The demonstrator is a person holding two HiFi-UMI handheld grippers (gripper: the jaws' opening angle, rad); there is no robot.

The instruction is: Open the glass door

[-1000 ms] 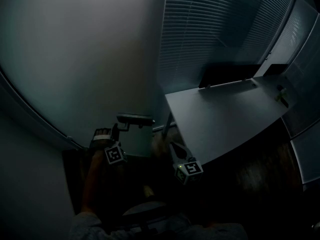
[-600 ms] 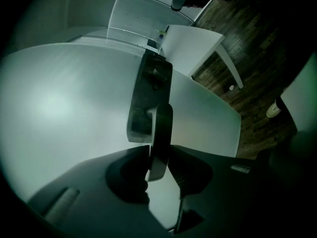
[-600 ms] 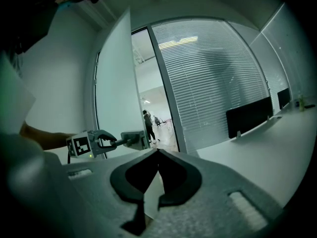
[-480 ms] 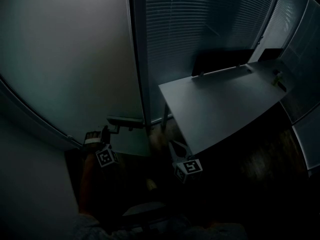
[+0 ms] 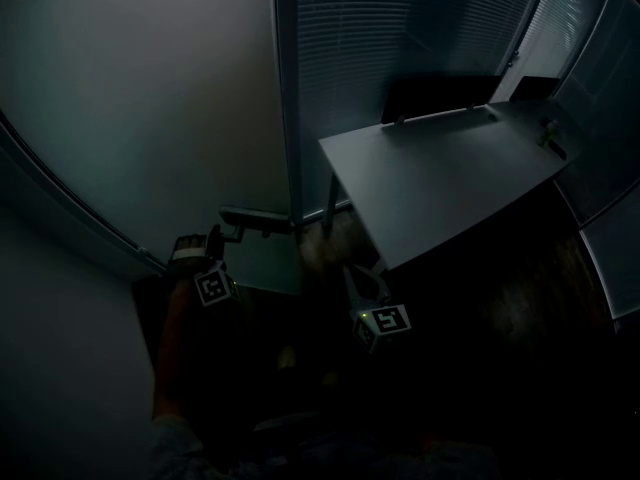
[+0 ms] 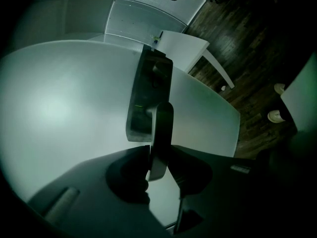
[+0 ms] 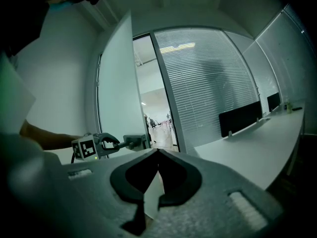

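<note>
The glass door (image 5: 150, 118) is a frosted leaf that fills the left part of the head view. In the right gripper view it already stands a little away from its frame, and a bright corridor (image 7: 153, 98) shows through the gap. Its lever handle (image 6: 159, 133) sits at the free edge of the leaf. The left gripper (image 5: 222, 236) has this lever between its fingers (image 6: 130, 172), which are clenched on it from both sides near its end.

The step in hand appears to be swinging the leaf wider. To do it well, the pull should probably follow the curve of the leaf around its hinges and not go in a straight line. The wrist should turn together with the lever, so that the smooth metal does not slip out of the narrow hold. A grip closer to the root of the lever would likely be more secure.

The right gripper (image 7: 157, 152) hangs low with its fingers closed on nothing, beside the worktop (image 5: 450, 178). It should stay clear of the door's path.
</note>
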